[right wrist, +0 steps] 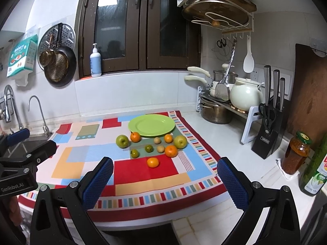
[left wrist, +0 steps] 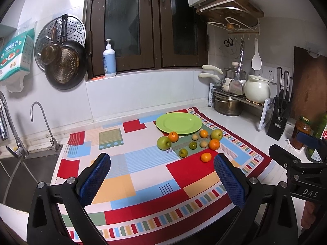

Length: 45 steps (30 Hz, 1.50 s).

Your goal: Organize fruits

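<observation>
Both grippers wait with fingers spread wide and empty, well short of the loose fruit and the bare plate.

The left gripper (left wrist: pixel 161 175) and right gripper (right wrist: pixel 164 176) hover above the patterned cloth (right wrist: pixel 143 177). Every fruit lies on the cloth just in front of the green plate (right wrist: pixel 151 125): two green apples (right wrist: pixel 122 140), several oranges (right wrist: pixel 171 150), small green and tan fruits between them. All look round, smooth and likely to roll, so each probably wants a hold across its widest middle. The nearest orange (right wrist: pixel 152 162) sits apart, easiest to reach; apples likely feel heavier and firmer.
</observation>
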{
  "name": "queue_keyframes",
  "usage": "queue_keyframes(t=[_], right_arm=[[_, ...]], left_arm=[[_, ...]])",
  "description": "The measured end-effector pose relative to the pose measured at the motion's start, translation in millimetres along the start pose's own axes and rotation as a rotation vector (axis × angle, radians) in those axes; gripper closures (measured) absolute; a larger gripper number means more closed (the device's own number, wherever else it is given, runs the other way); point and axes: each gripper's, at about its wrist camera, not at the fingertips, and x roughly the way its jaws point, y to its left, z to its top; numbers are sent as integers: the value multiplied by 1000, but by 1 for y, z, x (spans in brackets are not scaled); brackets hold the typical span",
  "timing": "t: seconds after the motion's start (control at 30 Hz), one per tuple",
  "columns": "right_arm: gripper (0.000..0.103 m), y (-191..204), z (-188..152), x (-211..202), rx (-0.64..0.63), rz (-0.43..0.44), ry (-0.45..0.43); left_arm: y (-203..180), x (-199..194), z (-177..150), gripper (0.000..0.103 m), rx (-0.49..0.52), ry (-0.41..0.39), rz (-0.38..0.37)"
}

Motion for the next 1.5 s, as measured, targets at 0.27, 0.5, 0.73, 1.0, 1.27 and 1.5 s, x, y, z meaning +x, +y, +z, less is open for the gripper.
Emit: queue_keyframes(t=[0.27, 0.5, 0.73, 1.0, 1.27, 1.5], right_arm=[[1, 1, 0, -1, 1, 1, -2], [1, 2, 1, -2, 2, 2, -4], [1, 4, 2, -1, 1, 3, -3], [1, 4, 4, 0, 1, 2, -2], [1, 9, 10, 5, 4, 1, 6], [1, 13, 12, 17, 9, -7, 19]], left_arm=[[1, -2, 3, 0, 3, -6, -2], [2, -2, 5, 0, 3, -7, -11], [2, 0, 6, 0, 1, -8, -15], [4, 4, 8, 0, 1, -8, -28], [9, 10, 8, 0, 5, -3, -39], [16, 24, 9, 0, 13, 10, -59]])
